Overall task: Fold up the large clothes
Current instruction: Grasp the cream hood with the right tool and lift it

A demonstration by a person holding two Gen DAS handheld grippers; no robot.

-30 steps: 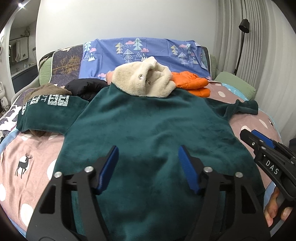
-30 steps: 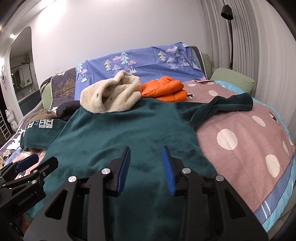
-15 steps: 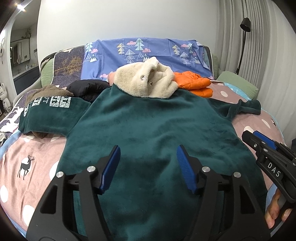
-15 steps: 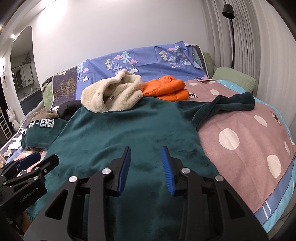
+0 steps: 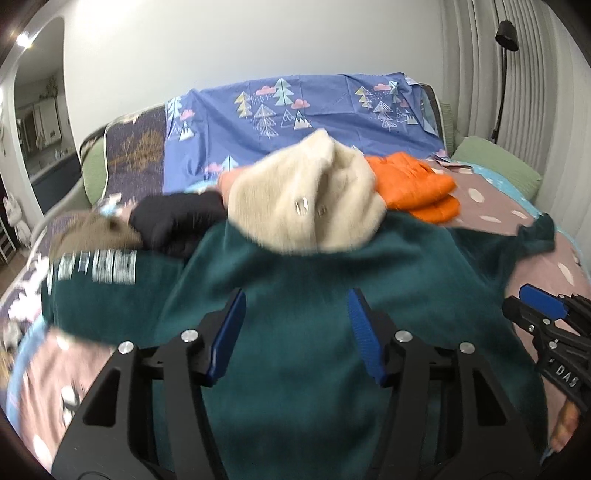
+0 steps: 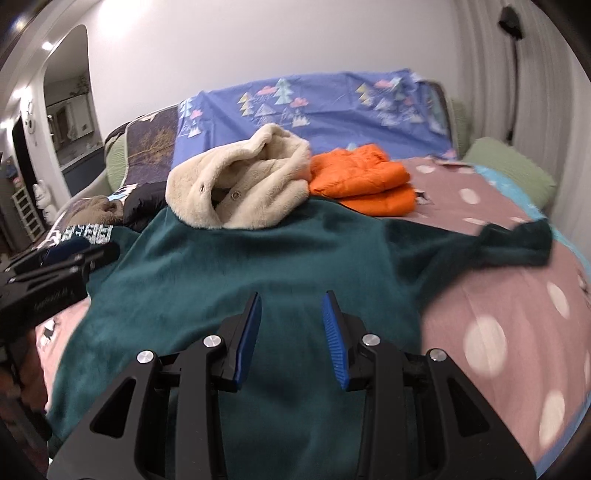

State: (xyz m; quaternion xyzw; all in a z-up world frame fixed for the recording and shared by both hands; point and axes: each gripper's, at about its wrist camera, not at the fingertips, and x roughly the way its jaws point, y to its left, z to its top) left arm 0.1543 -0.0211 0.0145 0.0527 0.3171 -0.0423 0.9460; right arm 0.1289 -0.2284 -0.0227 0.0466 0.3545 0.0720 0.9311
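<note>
A large dark green fleece garment (image 5: 295, 266) (image 6: 258, 258) lies spread flat on the bed, one sleeve (image 6: 517, 243) stretched right and the other, with white print (image 5: 96, 269), lying left. A cream fleece hood (image 5: 306, 206) (image 6: 251, 184) rests at its collar end. My left gripper (image 5: 295, 299) hovers over the garment's middle, jaws closing with nothing between them. My right gripper (image 6: 291, 299) hovers over the garment's right half, jaws narrowly apart with nothing between them. Each gripper shows at the edge of the other's view: the right gripper (image 5: 543, 310) and the left gripper (image 6: 55, 266).
A folded orange puffer jacket (image 5: 413, 188) (image 6: 362, 181) lies beyond the hood. Black (image 5: 177, 218) and brown (image 5: 92, 232) clothes are heaped at the far left. A blue tree-print sheet (image 5: 314, 110) covers the headboard. There is a green pillow (image 6: 509, 166) and a floor lamp (image 5: 506, 33) at the right.
Both grippers have moved forward over the garment towards the head of the bed, and the views are now motion-blurred. The left jaws stand slightly narrower. The garment has not moved.
</note>
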